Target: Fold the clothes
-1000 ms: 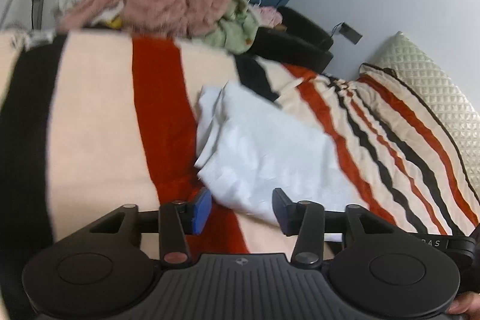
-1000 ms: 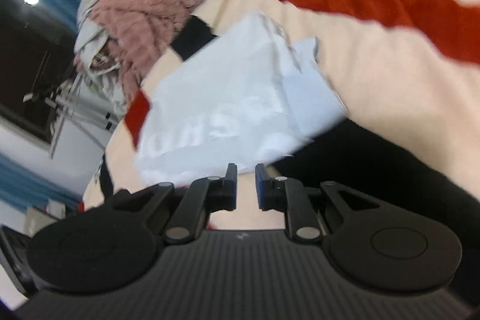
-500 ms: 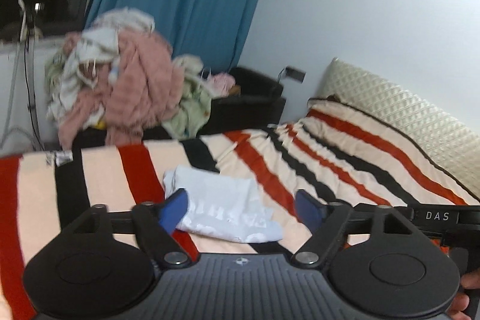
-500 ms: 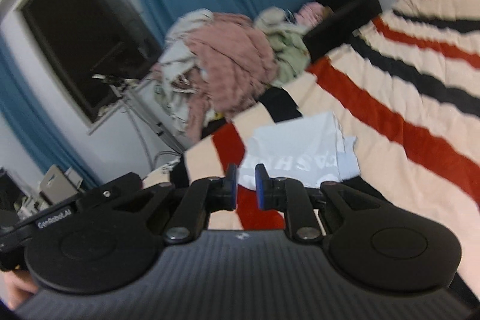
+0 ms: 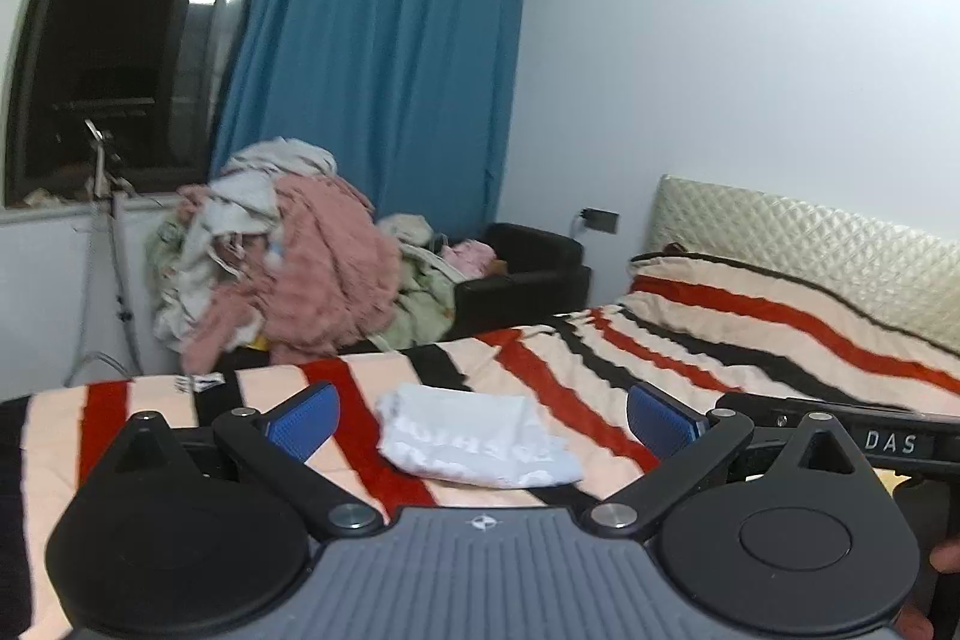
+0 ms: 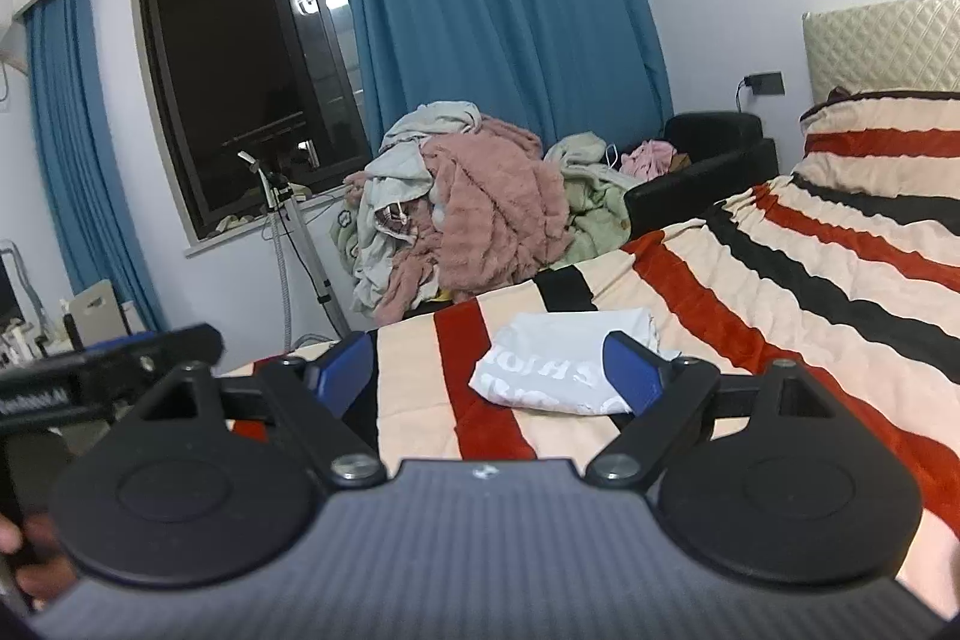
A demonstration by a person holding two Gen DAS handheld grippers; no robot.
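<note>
Left wrist view: a white garment (image 5: 474,439) lies folded into a compact packet on the striped bed (image 5: 750,340), lower centre of frame. The left gripper (image 5: 483,415) and right gripper (image 6: 489,367) hover short of it, jaws spread and empty. This piece looks finished; next probably comes another from the clothes heap (image 6: 468,202) at centre, needing a reach there.
</note>
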